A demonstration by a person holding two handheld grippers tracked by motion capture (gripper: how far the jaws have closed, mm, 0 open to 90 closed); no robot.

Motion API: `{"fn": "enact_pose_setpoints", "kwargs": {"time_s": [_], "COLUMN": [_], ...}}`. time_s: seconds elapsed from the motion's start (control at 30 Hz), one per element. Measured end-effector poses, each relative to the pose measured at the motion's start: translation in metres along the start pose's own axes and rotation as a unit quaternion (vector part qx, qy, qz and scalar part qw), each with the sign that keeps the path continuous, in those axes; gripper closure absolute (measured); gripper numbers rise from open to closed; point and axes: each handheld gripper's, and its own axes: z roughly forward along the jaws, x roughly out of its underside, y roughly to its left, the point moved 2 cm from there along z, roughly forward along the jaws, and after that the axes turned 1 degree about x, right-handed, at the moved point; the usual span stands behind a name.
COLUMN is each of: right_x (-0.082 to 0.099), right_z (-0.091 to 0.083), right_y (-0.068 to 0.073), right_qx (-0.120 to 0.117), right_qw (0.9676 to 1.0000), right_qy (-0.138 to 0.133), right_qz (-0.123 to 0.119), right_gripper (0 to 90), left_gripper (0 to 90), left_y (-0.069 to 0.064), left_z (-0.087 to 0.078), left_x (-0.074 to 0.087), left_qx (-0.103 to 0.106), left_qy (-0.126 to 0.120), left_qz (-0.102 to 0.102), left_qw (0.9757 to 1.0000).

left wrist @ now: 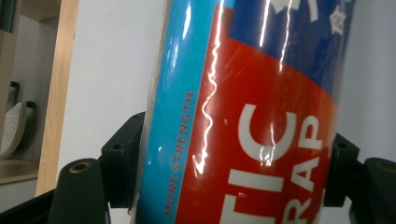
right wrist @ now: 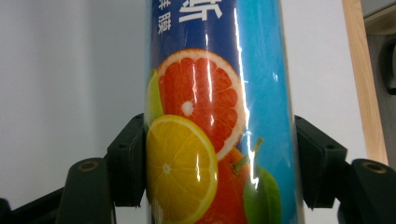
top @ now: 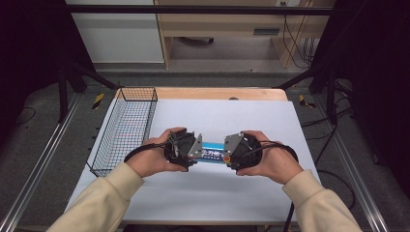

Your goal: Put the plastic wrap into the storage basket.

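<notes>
surface: white sheet, wide bare room in front and behind the hands; a wooden edge at the far side.
roll: blue plastic wrap roll, lying level at the middle of the surface, between the two grippers.
left gripper: jaws pinching one end of the roll.
right gripper: jaws pinching the other end.
wire basket: at the left edge, near the left hand; i see nothing in it.

A glossy blue plastic-wrap box printed with citrus fruit lay crosswise near the worktop's middle, clamped at both ends.
</notes>
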Motion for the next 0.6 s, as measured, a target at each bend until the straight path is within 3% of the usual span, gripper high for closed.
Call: {"fn": "enact_pose_setpoints", "kwargs": {"time_s": [0.23, 0.6], "right_x": [-0.001, 0.0007], "right_z": [-0.0002, 0.0], "right_y": [0.0, 0.0002], "right_qx": [-0.001, -0.016], "right_qw": [1.0, 0.9999], "right_qy": [-0.001, 0.002], "right_qz": [-0.002, -0.002], "right_gripper": [31.8, 31.7], "left_gripper": [27.1, 28.9], "left_y": [-0.0007, -0.0042], "left_z": [0.0005, 0.0009], "left_x": [-0.0005, -0.0028], "left_qx": [-0.004, 0.008], "left_qy": [0.004, -0.001], "left_qz": [0.005, 0.014], "left_qw": [1.0, 0.9999]}}
